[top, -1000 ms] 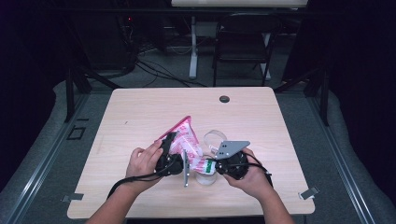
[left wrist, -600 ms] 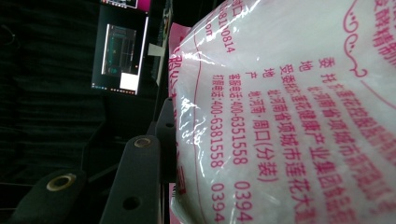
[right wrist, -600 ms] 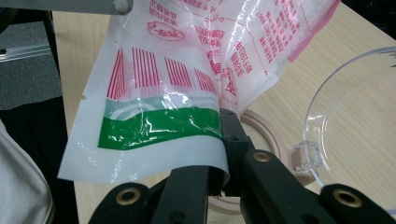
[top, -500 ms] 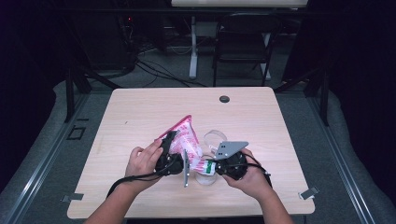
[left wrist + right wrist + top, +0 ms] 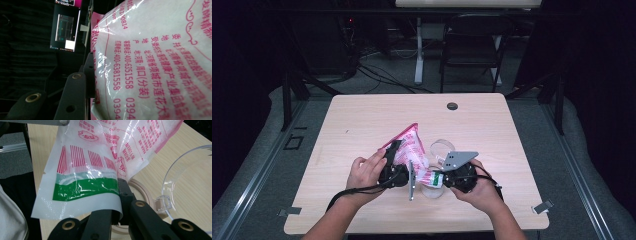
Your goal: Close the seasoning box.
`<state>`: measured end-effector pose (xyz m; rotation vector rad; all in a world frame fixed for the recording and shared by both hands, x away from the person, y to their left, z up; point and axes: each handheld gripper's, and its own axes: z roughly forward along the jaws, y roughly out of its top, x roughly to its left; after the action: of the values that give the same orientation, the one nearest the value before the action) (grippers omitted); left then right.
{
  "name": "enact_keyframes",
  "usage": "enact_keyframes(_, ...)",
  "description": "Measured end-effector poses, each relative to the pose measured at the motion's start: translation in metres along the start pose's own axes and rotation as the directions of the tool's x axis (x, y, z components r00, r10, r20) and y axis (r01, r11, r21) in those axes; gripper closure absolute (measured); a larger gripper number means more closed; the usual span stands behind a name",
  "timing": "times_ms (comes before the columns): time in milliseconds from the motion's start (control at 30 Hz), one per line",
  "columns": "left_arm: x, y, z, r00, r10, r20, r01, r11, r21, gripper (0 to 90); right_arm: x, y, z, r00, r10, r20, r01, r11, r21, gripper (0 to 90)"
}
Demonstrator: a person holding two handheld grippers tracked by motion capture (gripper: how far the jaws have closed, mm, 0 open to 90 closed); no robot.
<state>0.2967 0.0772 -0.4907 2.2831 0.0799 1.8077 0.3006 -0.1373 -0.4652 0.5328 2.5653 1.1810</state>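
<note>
Nothing had shifted since the earlier frame: both hands and the bag [image 5: 411,146] sat just as they had a second before, above the near middle of the table [image 5: 362,115]. The left gripper [image 5: 398,160] was closed on the bag's fuller upper part, its jaws pressed against the plastic in the left gripper view. The right gripper [image 5: 438,179] pinched the flat bottom edge with the green band [image 5: 85,188], jaws tight on the film. A clear container [image 5: 190,182] with its lid ring [image 5: 142,192] stood just beside and under the bag.

To do this well, the right gripper's pinch probably had to stay firm while the bag's mouth was steered over the container, moving slowly so the film would not slip.

The bag was glossy clear plastic, printed in pink characters with red stripes, filled with white powder or grains.
</note>
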Motion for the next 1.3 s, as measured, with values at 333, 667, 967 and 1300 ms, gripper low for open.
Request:
enact_keyframes(333, 0.0, -0.0003, -0.0003, 1.0, 0.001, -0.002, -0.001, 1.0, 0.0, 63.5, 0.0002, 0.0, 0.0008, 1.0, -0.003, -0.001, 0.003, 1.0, 0.001, 90.0)
enact_keyframes(667, -0.0006, -0.0004, 0.0, 0.9999, 0.008, -0.008, -0.008, 1.0, -0.003, 63.5, 0.0003, -0.0007, 0.0028, 1.0, -0.002, -0.001, 0.002, 1.0, 0.003, 90.0)
enact_keyframes(967, -0.0008, -0.001, -0.0001, 0.9999, 0.011, -0.007, -0.011, 0.9999, 0.002, 63.5, 0.0003, -0.0013, 0.0042, 1.0, -0.002, -0.002, 0.002, 1.0, 0.009, 90.0)
enact_keyframes(1300, -0.0008, -0.0013, -0.0003, 0.9999, 0.01, -0.003, -0.01, 0.9999, 0.005, 63.5, 0.0005, -0.0013, 0.0052, 1.0, -0.002, -0.003, 0.002, 1.0, 0.009, 90.0)
